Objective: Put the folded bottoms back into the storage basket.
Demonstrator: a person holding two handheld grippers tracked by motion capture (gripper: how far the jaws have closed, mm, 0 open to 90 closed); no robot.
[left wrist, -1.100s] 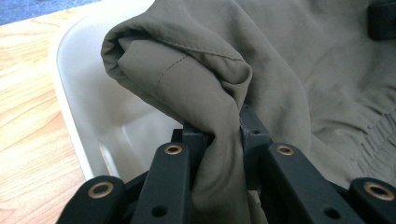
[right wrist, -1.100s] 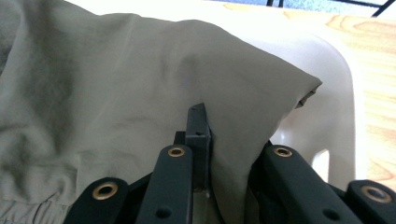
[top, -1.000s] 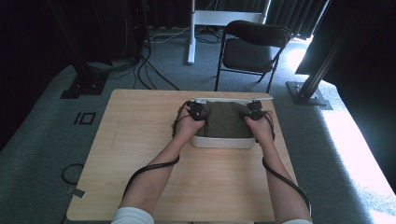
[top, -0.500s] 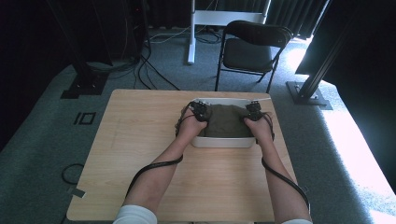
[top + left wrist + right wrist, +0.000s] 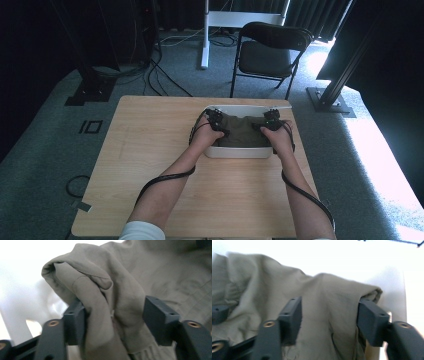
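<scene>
Olive cloth (image 5: 243, 131) bunched in white tub (image 5: 239, 152). Your left gripper (image 5: 113, 315) and right gripper (image 5: 329, 315): jaws just opening, apart, folds between them, no clamp.

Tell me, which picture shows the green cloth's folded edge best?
The left gripper view: the cloth bunches close up between the left gripper, seam visible. The right gripper view shows smoother cloth. The high view shows a small dark patch in the white tub.

An olive-green cloth (image 5: 243, 131), crumpled and folded over itself, lies bunched inside a white tub (image 5: 239, 152) on the worktop's (image 5: 150, 150) far right.
</scene>
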